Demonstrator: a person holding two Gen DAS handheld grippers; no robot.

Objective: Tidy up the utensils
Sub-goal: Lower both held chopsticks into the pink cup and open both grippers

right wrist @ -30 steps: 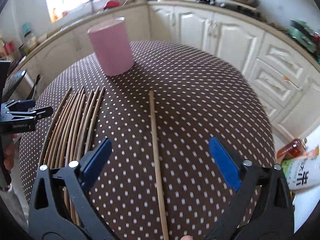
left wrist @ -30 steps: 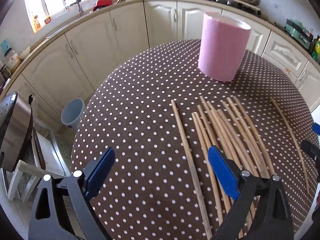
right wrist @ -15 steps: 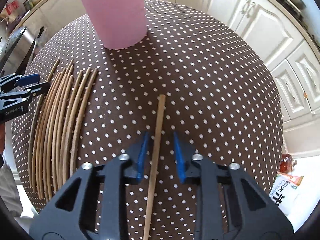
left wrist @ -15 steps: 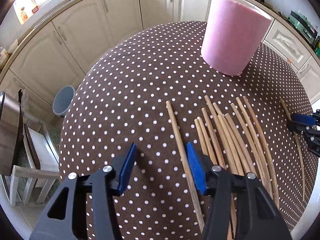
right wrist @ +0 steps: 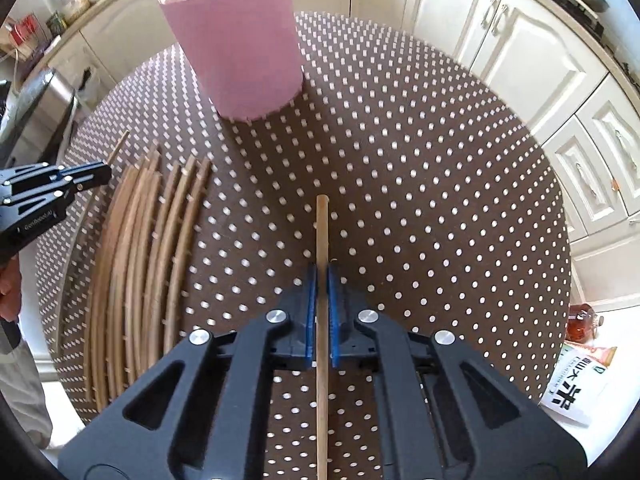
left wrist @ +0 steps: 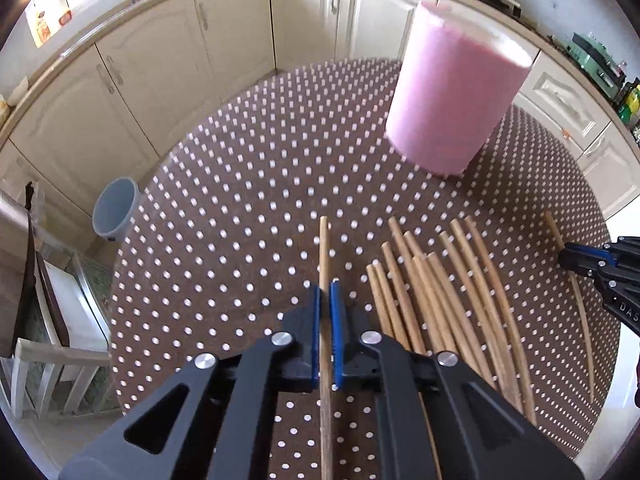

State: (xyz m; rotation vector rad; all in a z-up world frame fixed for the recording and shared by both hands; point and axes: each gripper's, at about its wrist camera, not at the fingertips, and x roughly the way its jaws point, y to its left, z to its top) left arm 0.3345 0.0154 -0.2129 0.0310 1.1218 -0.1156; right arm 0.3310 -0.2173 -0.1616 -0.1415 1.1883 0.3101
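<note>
Down low, both held sticks run out of sight. Left gripper (left wrist: 325,284) pinches one chopstick (left wrist: 324,240); right gripper (right wrist: 321,268) pinches another chopstick (right wrist: 322,224) on the dotted tablecloth (right wrist: 420,200), by kitchen cupboards (left wrist: 140,72).

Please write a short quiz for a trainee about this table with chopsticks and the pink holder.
1. True or false: the pink holder lies on its side.
2. What does the left gripper clamp?
a) a single chopstick
b) the chopstick pile
c) nothing
3. Fill in: the right gripper is shut on a lone ___.

Key: 1 false, it stands upright; 2 a; 3 chopstick.
</note>
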